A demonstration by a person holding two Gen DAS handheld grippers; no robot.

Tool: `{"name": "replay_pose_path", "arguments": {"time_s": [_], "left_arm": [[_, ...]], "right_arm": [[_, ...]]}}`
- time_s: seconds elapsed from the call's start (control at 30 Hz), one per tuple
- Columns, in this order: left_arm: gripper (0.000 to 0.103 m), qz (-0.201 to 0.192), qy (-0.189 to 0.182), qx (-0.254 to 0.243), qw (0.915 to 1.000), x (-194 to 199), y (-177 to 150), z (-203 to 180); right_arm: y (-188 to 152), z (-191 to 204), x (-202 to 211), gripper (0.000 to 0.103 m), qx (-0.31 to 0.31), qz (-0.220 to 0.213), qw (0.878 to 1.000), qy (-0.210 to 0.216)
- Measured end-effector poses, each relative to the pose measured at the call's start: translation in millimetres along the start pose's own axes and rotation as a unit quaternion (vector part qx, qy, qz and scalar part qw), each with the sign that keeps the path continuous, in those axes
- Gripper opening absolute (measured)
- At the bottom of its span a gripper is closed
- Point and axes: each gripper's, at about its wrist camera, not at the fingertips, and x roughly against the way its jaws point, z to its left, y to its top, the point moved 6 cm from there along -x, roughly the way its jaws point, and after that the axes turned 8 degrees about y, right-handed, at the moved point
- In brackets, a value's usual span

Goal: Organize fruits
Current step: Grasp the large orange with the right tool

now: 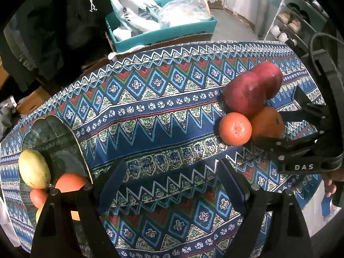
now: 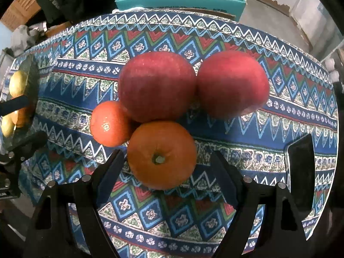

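The right gripper is seen spread wide at the bottom of the right wrist view, jaws apart on either side of the large orange. The orange is set between the fingertips, stem scar facing the camera; contact with the pads cannot be told. Just beyond it, up-frame, a red apple is touching the orange, with a second red apple pressed against it on the right and a small tangerine tucked in at the left. All four are grouped on the patterned tablecloth.

The left gripper is seen spread open at the bottom of the left wrist view, nothing between its fingers, only cloth. The fruit cluster is placed well apart, at right of that frame. A glass bowl is found at lower left, just beside the left finger, holding a yellow-green mango and oranges. A teal box with bags is seen beyond the table, upper centre.
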Motion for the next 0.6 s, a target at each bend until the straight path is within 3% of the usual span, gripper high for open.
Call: {"name": "replay_pose_path", "arguments": {"time_s": [0.2,0.37,0.6], "left_arm": [[0.088,0.001,-0.006,0.001,1.0000,-1,5,-6],[0.088,0.001,-0.022,0.004,0.9998,-2,11,-16],[0.088,0.005,-0.049,0.007,0.9988,-7,20,-37]], "right_arm": [[-2,2,-11,0.065,0.001,0.004,1.000,0.023],[-5,2,-13,0.064,0.003,-0.008,1.000,0.013],[-9,-30,16,0.064,-0.043,-0.043,0.998,0.012]]}}
